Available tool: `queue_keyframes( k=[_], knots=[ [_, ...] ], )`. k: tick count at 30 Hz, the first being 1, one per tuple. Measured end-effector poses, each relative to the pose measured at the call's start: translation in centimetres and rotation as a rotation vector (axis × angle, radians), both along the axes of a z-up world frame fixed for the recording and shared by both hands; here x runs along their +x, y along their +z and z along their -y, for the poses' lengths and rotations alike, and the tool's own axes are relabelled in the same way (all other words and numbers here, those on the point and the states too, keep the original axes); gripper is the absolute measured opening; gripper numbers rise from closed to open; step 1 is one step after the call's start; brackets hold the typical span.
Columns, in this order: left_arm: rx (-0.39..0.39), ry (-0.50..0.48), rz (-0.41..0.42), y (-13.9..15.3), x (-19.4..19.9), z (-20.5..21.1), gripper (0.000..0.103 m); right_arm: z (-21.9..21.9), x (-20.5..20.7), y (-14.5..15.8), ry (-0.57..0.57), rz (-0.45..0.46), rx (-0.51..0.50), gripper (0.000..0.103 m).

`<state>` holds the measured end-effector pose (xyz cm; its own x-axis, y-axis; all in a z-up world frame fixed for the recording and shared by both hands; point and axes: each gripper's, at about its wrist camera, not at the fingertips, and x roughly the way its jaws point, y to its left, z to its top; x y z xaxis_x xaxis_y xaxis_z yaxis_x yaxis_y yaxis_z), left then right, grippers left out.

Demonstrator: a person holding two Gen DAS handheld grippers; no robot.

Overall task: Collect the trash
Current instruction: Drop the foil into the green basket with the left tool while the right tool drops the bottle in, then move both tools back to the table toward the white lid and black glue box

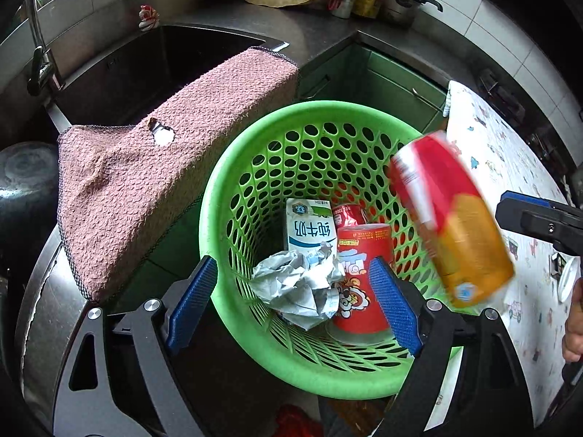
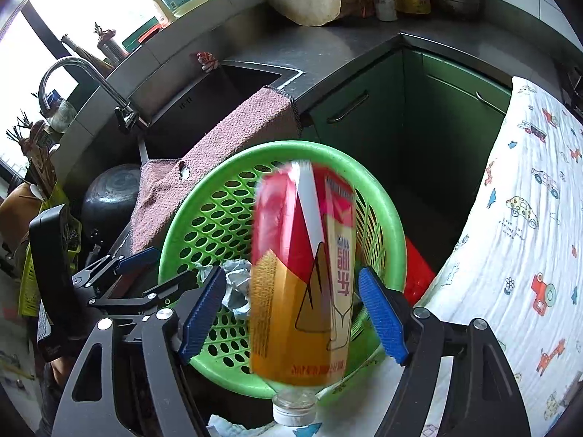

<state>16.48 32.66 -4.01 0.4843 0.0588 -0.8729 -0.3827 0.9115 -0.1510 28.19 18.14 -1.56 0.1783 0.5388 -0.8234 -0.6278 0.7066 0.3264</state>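
Right gripper (image 2: 291, 313) is standing with jaws spread; the red-and-orange labelled plastic bottle (image 2: 302, 273) is hanging motion-blurred between the blue pads, gaps showing on both sides, cap end toward the camera. No earlier view, so only the released state is noted. The bottle is sitting over the near rim of the round green perforated plastic basket (image 2: 386, 218). Left gripper (image 1: 295, 298) is hovering over the same basket with jaws released, nothing between them. Inside the basket are lying a crumpled grey paper wad (image 1: 298, 284), a white milk carton (image 1: 309, 229) and a red paper cup (image 1: 360, 284). A pink towel (image 1: 164, 189) is draping over the steel sink edge (image 1: 218, 32), close beside the basket rim; a printed white cloth (image 2: 521, 247) is bordering the other side.
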Motion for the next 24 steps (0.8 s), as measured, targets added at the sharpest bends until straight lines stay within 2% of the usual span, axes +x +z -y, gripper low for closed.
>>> queue_keyframes(
  k=[6, 13, 18, 24],
  knots=[
    [0.000, -0.005, 0.003, 0.2, -0.2, 0.3, 0.084, 0.8, -0.8, 0.9, 0.004, 0.015, 0.009, 0.076],
    [-0.005, -0.004, 0.018, 0.9, -0.8, 0.6, 0.085, 3.0, -2.2, 2.1, -0.009, 0.061, 0.009, 0.081],
    [-0.005, -0.009, 0.031, 1.5, -1.1, 1.3, 0.086, 6.2, -3.1, 2.6, -0.049, 0.090, 0.017, 0.084],
    [-0.017, -0.035, 0.058, 2.4, -1.1, 2.8, 0.086, 12.0, -4.0, 2.2, -0.140, 0.129, -0.026, 0.087]
  ],
)
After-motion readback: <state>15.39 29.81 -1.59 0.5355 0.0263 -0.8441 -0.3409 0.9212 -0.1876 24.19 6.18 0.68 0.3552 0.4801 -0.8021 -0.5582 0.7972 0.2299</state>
